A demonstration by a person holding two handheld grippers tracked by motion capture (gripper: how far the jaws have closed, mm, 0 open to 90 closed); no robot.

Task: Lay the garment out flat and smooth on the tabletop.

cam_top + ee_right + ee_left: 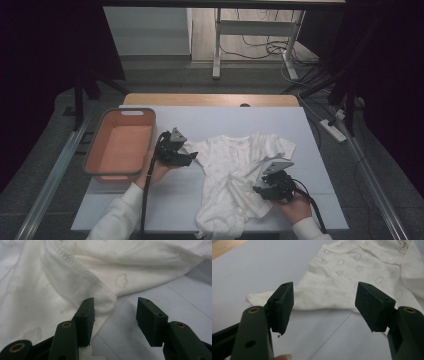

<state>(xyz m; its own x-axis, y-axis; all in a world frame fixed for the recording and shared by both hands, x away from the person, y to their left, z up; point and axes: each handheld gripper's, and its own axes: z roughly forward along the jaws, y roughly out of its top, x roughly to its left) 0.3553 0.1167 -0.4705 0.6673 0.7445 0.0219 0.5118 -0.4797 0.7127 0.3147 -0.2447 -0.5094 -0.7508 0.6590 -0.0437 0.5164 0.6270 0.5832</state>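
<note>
While both your grippers stand with jaws spread and empty, the crumpled white cloud-print cotton shirt lies between them on the white table cover. You seem about to take hold: the left gripper faces a sleeve tip just ahead, and the right gripper has the stitched hem at its left pad, so each needs a short advance before closing.

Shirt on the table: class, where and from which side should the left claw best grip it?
Probably the sleeve tip nearest the left claw. It lies flat and sticks out from the shirt toward the basket, so come in low from that side, open jaws straddling its thin edge.
</note>
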